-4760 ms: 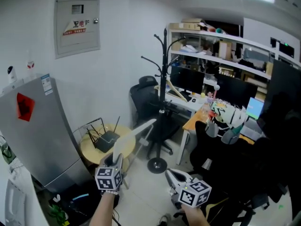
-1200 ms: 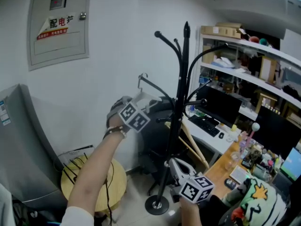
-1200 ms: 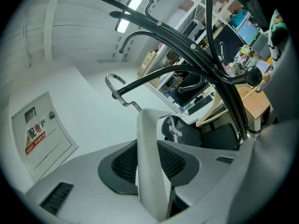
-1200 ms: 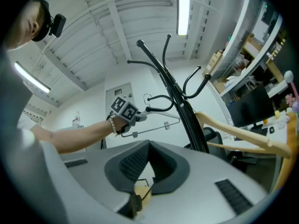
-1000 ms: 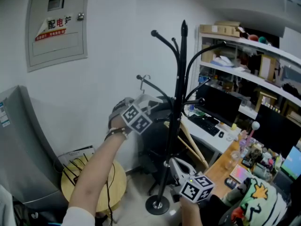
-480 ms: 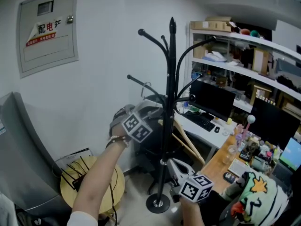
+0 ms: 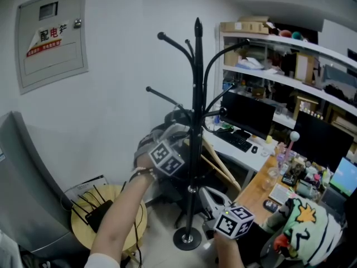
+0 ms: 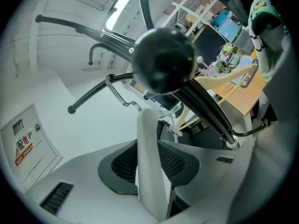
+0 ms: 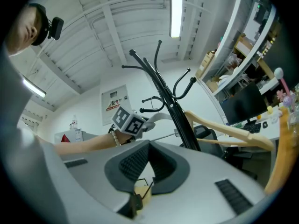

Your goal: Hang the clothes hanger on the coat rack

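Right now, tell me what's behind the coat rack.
A black chair, and a desk with a monitor. The left gripper with its hanger and the pole cover much of the chair.

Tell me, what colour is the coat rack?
The coat rack is black all over; it shows best in the head view.

Black coat rack (image 7: 196, 94), white clothes hanger (image 8: 150, 167).

Your coat rack (image 7: 196, 121) looks like glossy black metal, your hanger (image 8: 148, 143) smooth matt white plastic with a bare wire hook (image 8: 124, 103), the second hanger (image 9: 224, 127) pale smooth wood.
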### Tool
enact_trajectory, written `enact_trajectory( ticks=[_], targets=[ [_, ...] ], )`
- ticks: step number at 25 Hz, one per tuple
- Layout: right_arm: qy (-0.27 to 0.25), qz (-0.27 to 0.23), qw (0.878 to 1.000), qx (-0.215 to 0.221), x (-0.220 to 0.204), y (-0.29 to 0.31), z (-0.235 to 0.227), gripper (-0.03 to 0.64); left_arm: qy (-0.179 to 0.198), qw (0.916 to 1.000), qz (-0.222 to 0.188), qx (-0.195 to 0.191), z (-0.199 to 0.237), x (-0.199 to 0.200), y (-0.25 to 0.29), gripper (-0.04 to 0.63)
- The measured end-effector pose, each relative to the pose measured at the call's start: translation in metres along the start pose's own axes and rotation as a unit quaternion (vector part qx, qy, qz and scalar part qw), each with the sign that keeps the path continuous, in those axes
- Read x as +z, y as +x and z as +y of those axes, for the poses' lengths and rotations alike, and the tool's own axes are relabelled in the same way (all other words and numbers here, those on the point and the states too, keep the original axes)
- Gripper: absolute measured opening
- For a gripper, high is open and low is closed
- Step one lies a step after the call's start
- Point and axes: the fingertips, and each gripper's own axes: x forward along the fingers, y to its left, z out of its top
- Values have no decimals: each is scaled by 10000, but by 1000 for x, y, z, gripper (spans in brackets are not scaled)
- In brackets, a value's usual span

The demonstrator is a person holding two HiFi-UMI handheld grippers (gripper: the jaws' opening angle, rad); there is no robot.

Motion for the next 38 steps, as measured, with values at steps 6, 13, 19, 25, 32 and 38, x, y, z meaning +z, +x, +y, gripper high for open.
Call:
enact_trajectory(
  ticks=[6,13,19,25,32,38],
  targets=[
    [27,58,10000,27,-5,-1,3,8,19,10000,-45,-4,-25,3,-2,123],
    [23,130,9999,77,-13,-1,11,8,83,9999,8,-70,-45,3,0,123],
    [39,108,9999,33,-12,-4,9,9,175,9998,77,-82,-56,0,1,123],
    [60,129,9999,2,-12,-5,7,8,224,9997,104,-93,-70,-3,4,123],
    [100,154,9998,-25,-15,-5,3,8,97,9999,39,-50,-77,0,4,126],
    [43,157,9998,-66,-12,-7,3,8,-105,9997,-117,-161,-81,1,3,132]
  ],
)
